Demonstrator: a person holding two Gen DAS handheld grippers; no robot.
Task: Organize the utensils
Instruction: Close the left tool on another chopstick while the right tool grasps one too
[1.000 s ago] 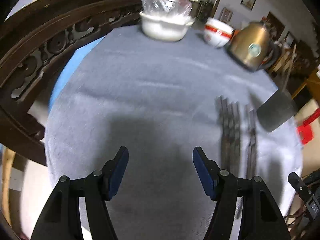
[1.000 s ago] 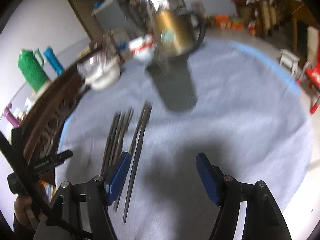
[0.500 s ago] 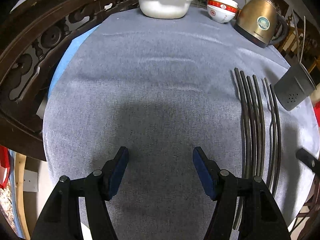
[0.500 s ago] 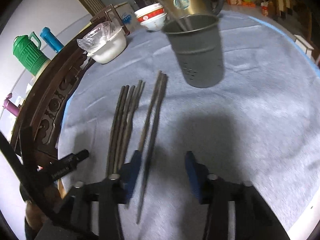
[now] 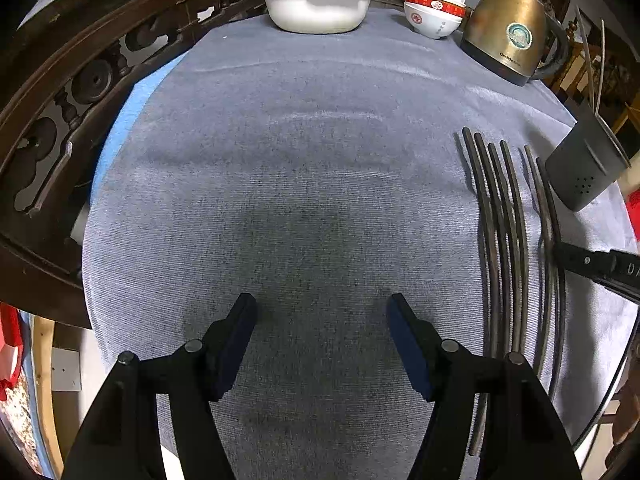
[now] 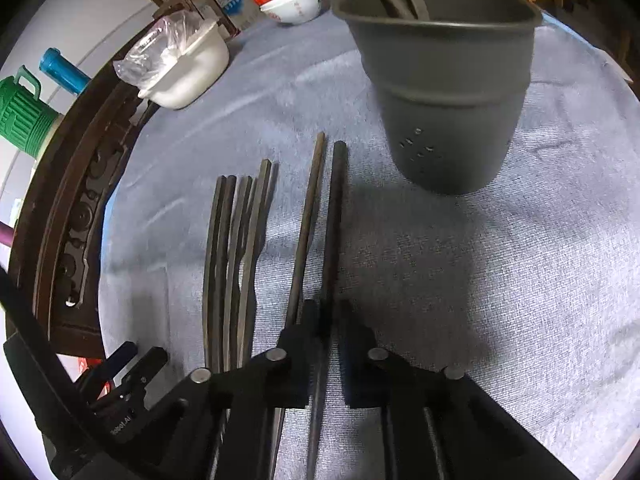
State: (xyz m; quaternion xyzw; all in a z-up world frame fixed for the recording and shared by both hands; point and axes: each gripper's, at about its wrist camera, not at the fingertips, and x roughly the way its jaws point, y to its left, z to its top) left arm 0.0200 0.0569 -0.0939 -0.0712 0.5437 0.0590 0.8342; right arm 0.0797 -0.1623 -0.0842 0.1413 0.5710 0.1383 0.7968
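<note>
Brass kettle [image 5: 512, 28] label: "Orende", probably; bowl [image 5: 434, 16] markings unreadable

Open left tool [image 5: 322, 320] above tablecloth [image 5: 304, 168]

Grey-clothed table [image 5: 320, 160], chopsticks [image 5: 500, 240], holder [image 6: 440, 80]

Carved dark wooden chair back [image 5: 80, 92]
</note>
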